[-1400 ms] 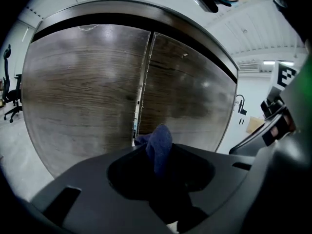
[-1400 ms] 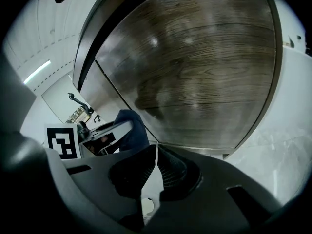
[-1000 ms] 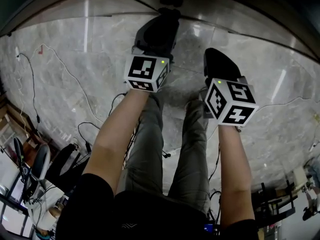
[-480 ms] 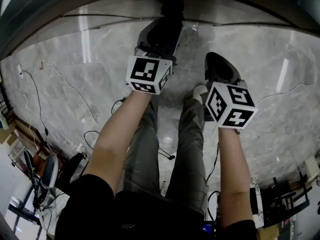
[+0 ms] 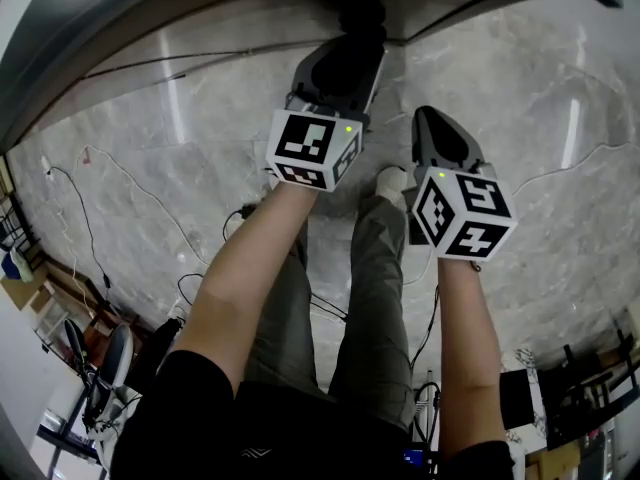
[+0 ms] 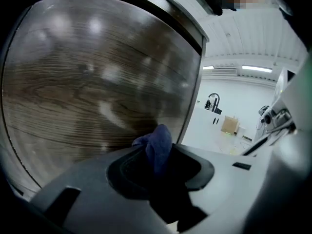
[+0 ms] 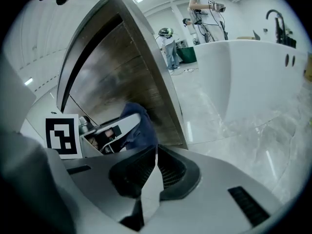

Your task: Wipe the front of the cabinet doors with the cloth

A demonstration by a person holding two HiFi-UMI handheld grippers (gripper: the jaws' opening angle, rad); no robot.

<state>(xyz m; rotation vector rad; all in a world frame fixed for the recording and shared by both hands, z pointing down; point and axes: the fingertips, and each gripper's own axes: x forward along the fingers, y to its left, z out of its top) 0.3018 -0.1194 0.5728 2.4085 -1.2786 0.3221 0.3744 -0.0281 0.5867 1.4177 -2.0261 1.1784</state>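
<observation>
At my far left, thin cables (image 5: 70, 208) are trailing over the grey marble floor (image 5: 150, 118), and black stands (image 5: 95, 368) are crowding the lower corner. My left gripper (image 6: 158, 162) is reaching forward and down beyond its marker cube (image 5: 313, 148), and its jaws are clamping a bunched blue cloth (image 6: 157, 143) that is sticking up between them. The cloth is sitting low against the wood-grain cabinet door (image 6: 87, 82), which is filling most of the left gripper view. I cannot tell how firmly the cloth is pressing on it. The door is standing shut, so it is hiding whatever is inside the cabinet. Past the door's pale edge (image 6: 195, 62), a cardboard box (image 6: 229, 125) is standing well away across the bright room, too small for me to see into. Nothing is lying between the cloth and the door. Below the grippers, my legs in grey-green trousers (image 5: 290, 298) are showing, with one pale shoe (image 5: 392, 180) peeking out between the two cubes. My right gripper (image 7: 156, 150) is hanging just beside the left one, apart from the door, with its jaws closed together on nothing. It is looking across at the left gripper and the cloth. To its right, a white counter (image 7: 243, 82) with a black tap (image 7: 275, 13) is curving past. Two people (image 7: 202, 6) are standing far back in the room.
</observation>
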